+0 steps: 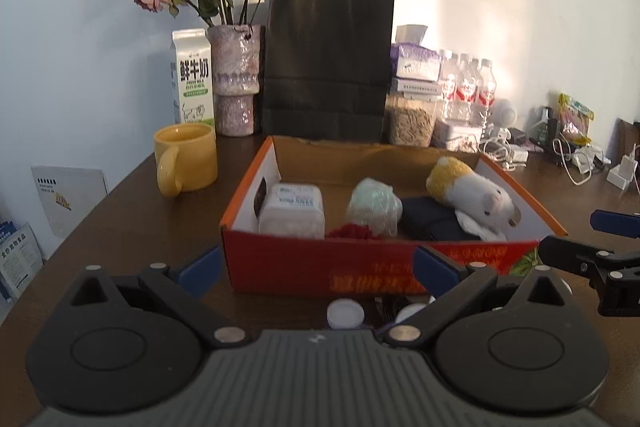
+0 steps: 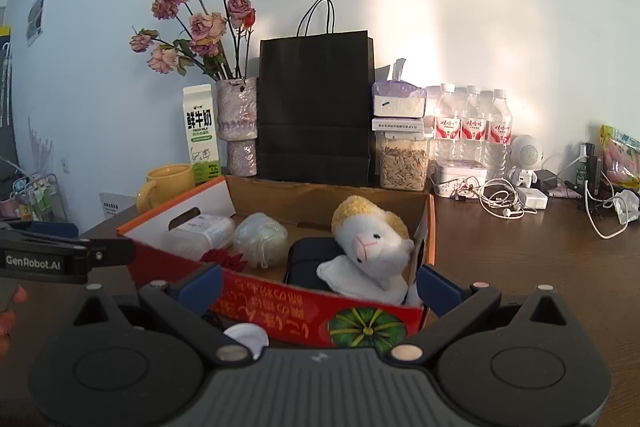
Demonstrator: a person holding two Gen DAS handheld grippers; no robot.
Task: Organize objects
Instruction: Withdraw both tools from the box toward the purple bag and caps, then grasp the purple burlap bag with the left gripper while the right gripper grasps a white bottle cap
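An open red cardboard box (image 1: 280,267) (image 2: 280,311) stands on the brown table just ahead of both grippers. It holds a white tissue pack (image 1: 292,209) (image 2: 204,233), a plastic-wrapped pale ball (image 1: 374,205) (image 2: 260,239), a red item (image 1: 354,231), a dark navy pouch (image 1: 432,223) (image 2: 308,263) and a white-and-yellow plush toy (image 1: 476,195) (image 2: 372,239). My left gripper (image 1: 318,271) is open and empty before the box's front wall. My right gripper (image 2: 320,289) is open and empty at the box's near right corner. White caps (image 1: 345,313) (image 2: 246,337) lie beneath the fingers.
Behind the box stand a yellow mug (image 1: 186,159), a milk carton (image 1: 192,77), a vase of dried roses (image 1: 234,79), a black paper bag (image 1: 328,63), a seed jar (image 1: 412,121) and water bottles (image 2: 472,123). Cables and chargers (image 2: 508,203) clutter the right side.
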